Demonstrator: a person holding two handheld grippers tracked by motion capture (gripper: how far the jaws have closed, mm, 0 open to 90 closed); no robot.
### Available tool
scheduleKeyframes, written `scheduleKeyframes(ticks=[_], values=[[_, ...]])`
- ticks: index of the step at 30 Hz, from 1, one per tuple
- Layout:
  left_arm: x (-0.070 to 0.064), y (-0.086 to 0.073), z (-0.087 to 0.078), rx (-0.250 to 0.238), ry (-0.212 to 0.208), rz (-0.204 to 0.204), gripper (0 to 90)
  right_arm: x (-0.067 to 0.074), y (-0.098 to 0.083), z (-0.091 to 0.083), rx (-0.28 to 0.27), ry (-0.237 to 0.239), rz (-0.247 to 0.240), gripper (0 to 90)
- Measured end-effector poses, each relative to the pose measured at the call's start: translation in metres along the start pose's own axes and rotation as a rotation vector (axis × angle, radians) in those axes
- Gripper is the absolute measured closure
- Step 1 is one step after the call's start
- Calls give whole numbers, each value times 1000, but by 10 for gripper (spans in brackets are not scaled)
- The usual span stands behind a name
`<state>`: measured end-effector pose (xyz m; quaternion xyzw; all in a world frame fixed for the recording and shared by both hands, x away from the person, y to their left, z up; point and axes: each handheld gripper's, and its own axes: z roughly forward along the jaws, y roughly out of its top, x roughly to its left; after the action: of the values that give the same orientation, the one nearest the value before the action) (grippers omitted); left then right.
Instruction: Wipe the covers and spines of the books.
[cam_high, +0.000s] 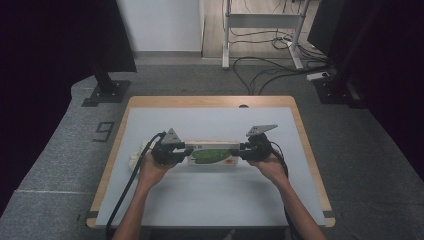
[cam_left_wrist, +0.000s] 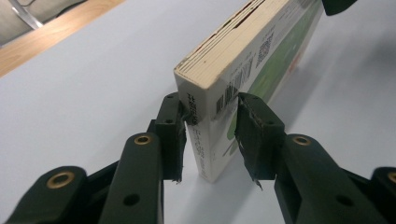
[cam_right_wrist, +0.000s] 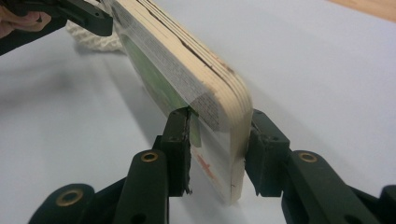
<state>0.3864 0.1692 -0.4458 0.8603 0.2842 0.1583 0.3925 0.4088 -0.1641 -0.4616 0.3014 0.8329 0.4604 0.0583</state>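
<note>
Left gripper (cam_left_wrist: 210, 135): jaws clamped on one end of a thick board book (cam_left_wrist: 243, 60); barcode and layered page edges were legible there. Right gripper (cam_right_wrist: 219, 149): jaws clamped on the opposite, rounded end; a white cord (cam_right_wrist: 91, 42) lay beyond. High view: book (cam_high: 212, 154) held between both grippers, over the middle of the white table (cam_high: 210, 200), green cover facing up.

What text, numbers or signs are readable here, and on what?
"9": dark mark on the grey floor left of the table.
Barcode and QR code on the book's cover: present, digits unreadable.
Printed lines along the book's spine: too blurred to read.
Small print on the cover near the right gripper: too small to read.
Red mark there: not legible.
</note>
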Motion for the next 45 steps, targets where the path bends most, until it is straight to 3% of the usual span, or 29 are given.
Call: scheduleKeyframes(ticks=[8,18,24,33,39,45], values=[[-3,-1,0,17,14,10,617,1,-1,4,-4,-3,-3,607],[-11,-5,-7,24,-37,-7,567,9,-6,-2,15,40,-9,558],[-19,-12,-9,42,-64,-2,535,16,-12,-5,29,43,-16,489],[-35,-20,-9,79,-97,-26,414,29,-30,-5,62,35,-2,345],[-43,-26,-7,109,-88,-52,353,35,-42,-2,65,40,30,270],[-50,-34,-6,131,-62,-91,206,42,-48,-3,94,37,33,232]])
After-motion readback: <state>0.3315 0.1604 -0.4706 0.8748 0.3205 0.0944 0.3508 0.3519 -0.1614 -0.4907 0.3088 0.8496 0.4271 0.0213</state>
